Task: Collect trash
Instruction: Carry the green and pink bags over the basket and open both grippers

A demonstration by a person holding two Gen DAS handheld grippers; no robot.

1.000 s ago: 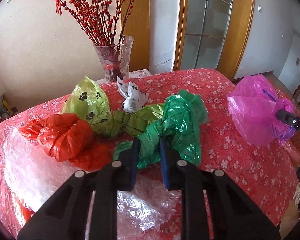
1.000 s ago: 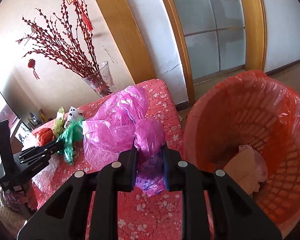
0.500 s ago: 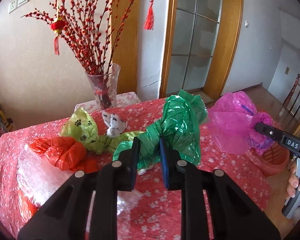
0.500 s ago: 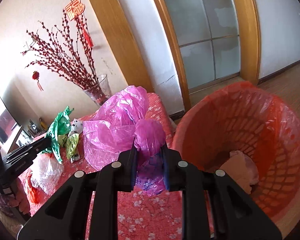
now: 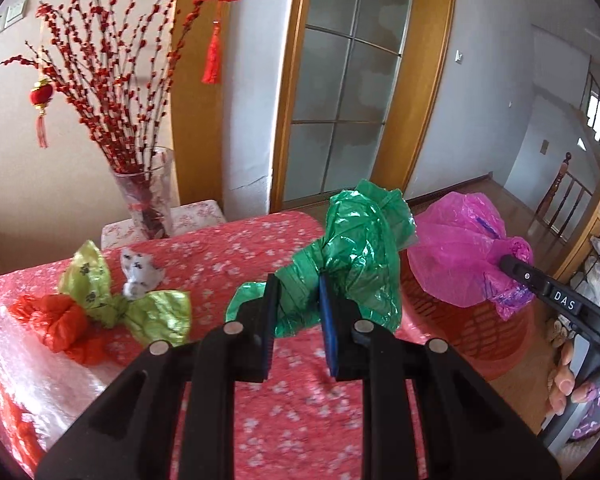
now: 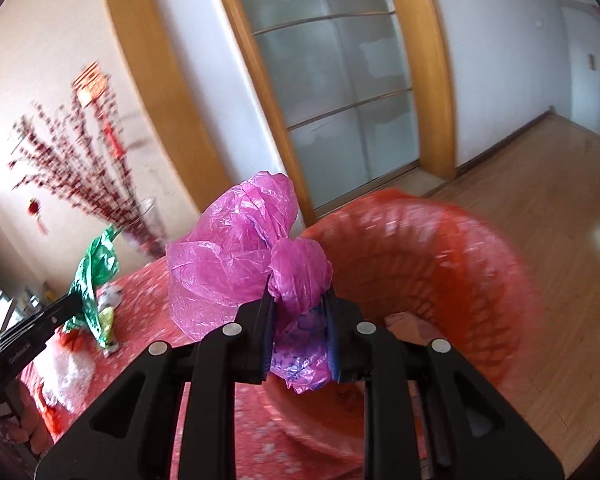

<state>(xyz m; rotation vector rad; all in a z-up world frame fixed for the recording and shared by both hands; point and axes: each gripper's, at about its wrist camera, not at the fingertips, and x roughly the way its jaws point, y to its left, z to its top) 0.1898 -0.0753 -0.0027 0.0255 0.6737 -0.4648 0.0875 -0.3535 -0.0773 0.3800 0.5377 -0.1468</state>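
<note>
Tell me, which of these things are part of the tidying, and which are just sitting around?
Part of the job:
green bag, in the left gripper
pink bag, in the right gripper
red basket
orange bag
yellow-green bag

Just sitting around:
vase of red branches
red tassel
glass door

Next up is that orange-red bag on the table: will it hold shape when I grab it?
Probably not. The orange-red bag looks like thin crumpled film, so likely floppy and light, collapsing between the fingers. Its glossy surface may slip; pinching a bunched fold seems safer.
</note>
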